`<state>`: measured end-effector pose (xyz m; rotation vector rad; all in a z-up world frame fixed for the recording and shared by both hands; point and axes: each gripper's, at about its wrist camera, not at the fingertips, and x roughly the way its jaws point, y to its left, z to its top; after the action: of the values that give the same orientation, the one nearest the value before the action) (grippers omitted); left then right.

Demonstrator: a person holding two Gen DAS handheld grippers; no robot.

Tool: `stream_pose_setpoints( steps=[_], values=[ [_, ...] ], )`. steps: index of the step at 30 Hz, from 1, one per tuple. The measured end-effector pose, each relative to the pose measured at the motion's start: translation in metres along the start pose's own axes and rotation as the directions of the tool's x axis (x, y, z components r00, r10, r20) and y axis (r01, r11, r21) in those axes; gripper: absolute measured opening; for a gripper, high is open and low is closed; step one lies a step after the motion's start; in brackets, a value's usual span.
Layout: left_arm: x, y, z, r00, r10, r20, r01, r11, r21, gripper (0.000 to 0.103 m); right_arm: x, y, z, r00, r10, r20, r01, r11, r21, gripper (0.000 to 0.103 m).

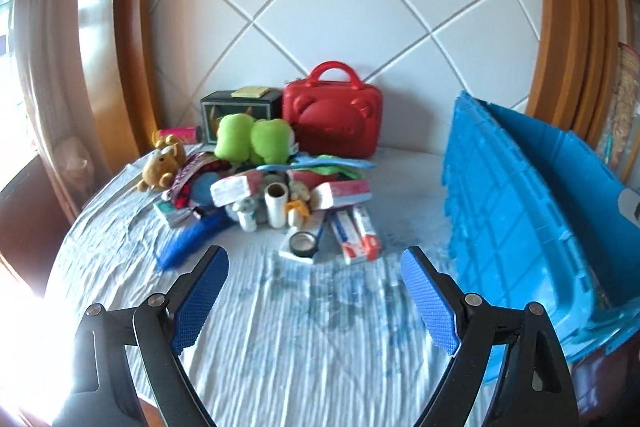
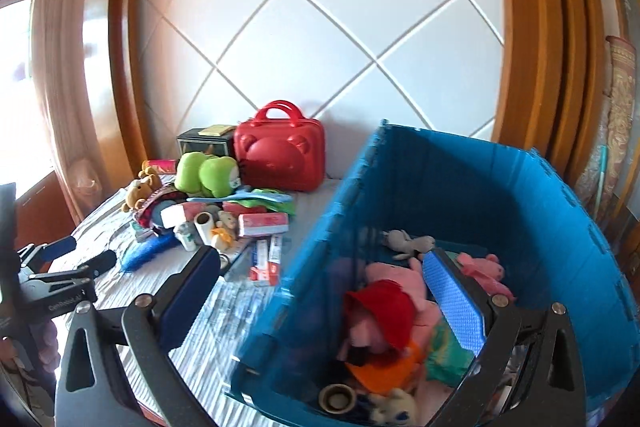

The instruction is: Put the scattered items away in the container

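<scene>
While both grippers hang empty with jaws spread wide, the left gripper (image 1: 314, 269) hovers over a rumpled white sheet (image 1: 256, 327) facing the scattered pile: a green plush (image 1: 252, 141), small brown bear (image 1: 160, 167), toothpaste boxes (image 1: 356, 233) and what may be a tape roll (image 1: 303, 242). Beside them, the right gripper (image 2: 320, 261) straddles the near wall of the blue crate (image 2: 500, 179), already holding pink plush toys (image 2: 482, 267) and a red hat (image 2: 384, 311).

Probably a home bedroom: a sheet-covered bed (image 1: 280, 327) against a padded headboard (image 1: 340, 7), curtain (image 2: 60, 67) beside it.
</scene>
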<state>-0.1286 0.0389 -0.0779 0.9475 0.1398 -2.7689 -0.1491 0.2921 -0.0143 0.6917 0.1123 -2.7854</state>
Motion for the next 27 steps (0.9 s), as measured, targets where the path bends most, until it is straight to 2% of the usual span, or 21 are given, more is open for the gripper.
stream_pose_setpoints(
  steps=[4,7,10,13,17,22,27],
  values=[
    [0.038,0.078,-0.012,0.996,0.055,-0.075,-0.054,0.998,0.008,0.089,0.026,0.073,0.005,0.999,0.038,0.005,-0.038,0.999,0.001,0.103],
    [0.068,0.114,-0.018,0.989,0.067,-0.136,-0.065,0.998,0.017,0.089,0.055,0.116,0.0,0.999,0.036,-0.031,-0.036,0.999,0.01,0.103],
    [0.097,0.148,-0.022,0.978,0.076,-0.196,-0.072,0.997,0.026,0.089,0.089,0.142,-0.012,0.993,0.031,-0.116,-0.027,0.999,0.032,0.103],
    [0.126,0.182,-0.027,0.963,0.085,-0.255,-0.079,0.996,0.035,0.089,0.124,0.149,-0.028,0.977,0.008,-0.212,0.004,0.998,0.057,0.103],
    [0.162,0.182,-0.034,0.95,0.065,-0.306,-0.051,0.997,0.054,0.089,0.168,0.145,-0.053,0.948,-0.014,-0.319,0.04,0.996,0.075,0.103],
    [0.218,0.155,-0.041,0.914,0.04,-0.404,-0.016,0.998,0.064,0.089,0.219,0.133,-0.077,0.913,-0.028,-0.408,0.059,0.996,0.064,0.103],
    [0.275,0.118,-0.046,0.878,0.026,-0.478,0.012,0.997,0.076,0.089,0.267,0.103,-0.091,0.886,-0.006,-0.464,0.055,0.994,0.094,0.103]
  ],
)
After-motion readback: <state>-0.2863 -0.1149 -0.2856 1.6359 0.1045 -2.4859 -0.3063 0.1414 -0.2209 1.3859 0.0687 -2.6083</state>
